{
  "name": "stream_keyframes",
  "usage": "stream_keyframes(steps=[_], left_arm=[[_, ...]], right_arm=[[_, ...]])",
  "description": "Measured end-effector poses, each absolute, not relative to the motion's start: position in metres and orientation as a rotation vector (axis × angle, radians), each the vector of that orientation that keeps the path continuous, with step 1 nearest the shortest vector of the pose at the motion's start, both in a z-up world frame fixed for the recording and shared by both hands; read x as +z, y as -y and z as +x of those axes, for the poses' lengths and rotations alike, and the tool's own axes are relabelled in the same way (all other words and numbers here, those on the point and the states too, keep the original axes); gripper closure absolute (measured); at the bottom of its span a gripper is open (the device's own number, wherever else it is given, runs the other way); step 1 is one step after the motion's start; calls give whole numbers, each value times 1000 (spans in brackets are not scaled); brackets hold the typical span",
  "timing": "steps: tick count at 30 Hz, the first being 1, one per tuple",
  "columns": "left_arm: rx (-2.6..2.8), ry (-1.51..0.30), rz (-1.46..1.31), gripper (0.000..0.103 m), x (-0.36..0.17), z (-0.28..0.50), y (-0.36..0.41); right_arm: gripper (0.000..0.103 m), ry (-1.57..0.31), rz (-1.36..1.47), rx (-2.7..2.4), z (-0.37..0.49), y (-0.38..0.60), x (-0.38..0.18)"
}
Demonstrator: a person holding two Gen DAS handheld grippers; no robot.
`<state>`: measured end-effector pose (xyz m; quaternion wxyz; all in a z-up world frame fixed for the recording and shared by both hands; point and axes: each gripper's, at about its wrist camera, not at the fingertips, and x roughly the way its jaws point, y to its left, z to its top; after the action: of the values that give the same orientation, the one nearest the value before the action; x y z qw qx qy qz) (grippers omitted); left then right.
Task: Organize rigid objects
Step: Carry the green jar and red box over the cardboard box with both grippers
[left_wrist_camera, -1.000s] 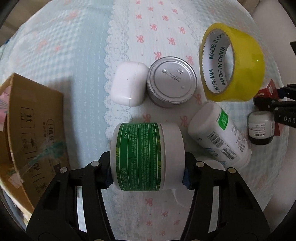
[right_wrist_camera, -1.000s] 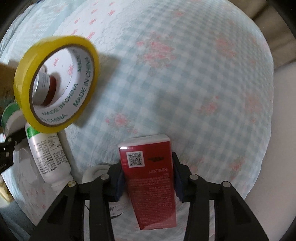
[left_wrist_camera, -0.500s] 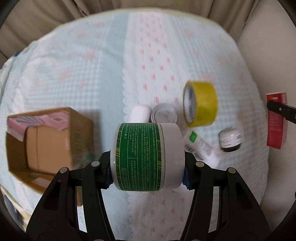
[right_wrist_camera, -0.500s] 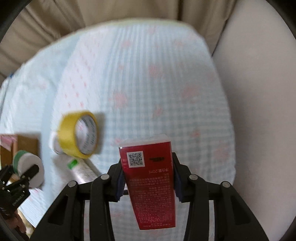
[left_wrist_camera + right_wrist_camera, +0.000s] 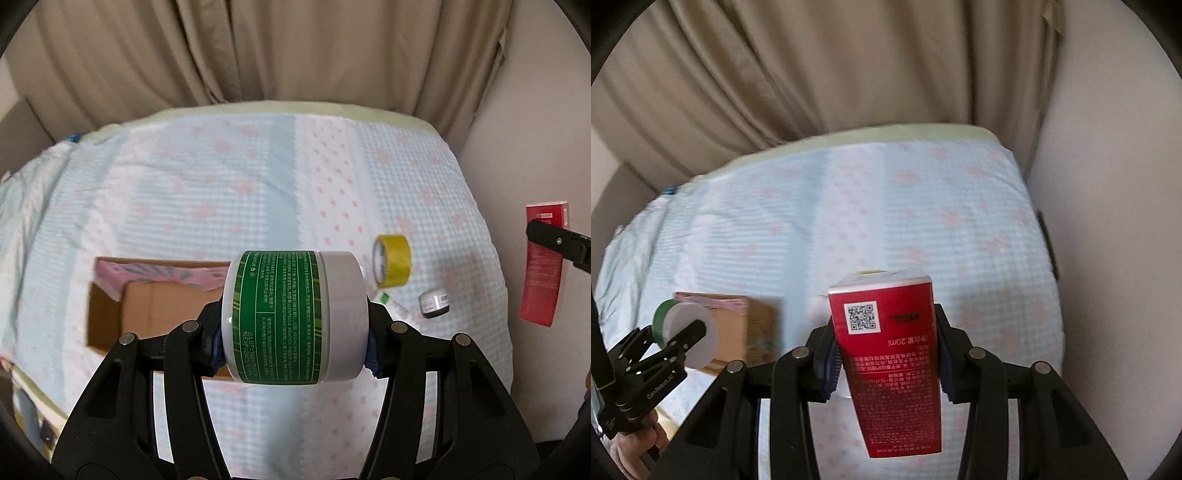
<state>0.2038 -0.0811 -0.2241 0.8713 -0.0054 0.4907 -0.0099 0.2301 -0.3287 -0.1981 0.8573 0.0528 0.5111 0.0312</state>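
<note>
Carrying two items to the box.
Left tongs pinching jar, right tongs pinching carton; lower each gently, release inside.

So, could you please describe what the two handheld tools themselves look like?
Both look alike: the left tool and right tool have matte black linkage arms joined by round silver pivot pins, with blue ribbed pads on the fingertips. White lettering marks the left one's side in the right wrist view.
</note>
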Motion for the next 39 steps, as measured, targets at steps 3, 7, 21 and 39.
stream_keyframes(steps=[3, 7, 21, 39], left_arm=[[7, -1008, -27, 51, -209, 193, 53], [37, -991, -44, 51, -200, 180, 15], [-31, -1023, -17, 51, -221, 191, -130], [-197, -1187, 99, 51, -328, 271, -214]], right_arm=[[64, -1056, 102, 133, 227, 295, -189], [64, -1034, 94, 233, 221, 250, -182], [64, -1056, 126, 240, 213, 86, -182], [64, -1286, 381, 44, 272, -27, -303]])
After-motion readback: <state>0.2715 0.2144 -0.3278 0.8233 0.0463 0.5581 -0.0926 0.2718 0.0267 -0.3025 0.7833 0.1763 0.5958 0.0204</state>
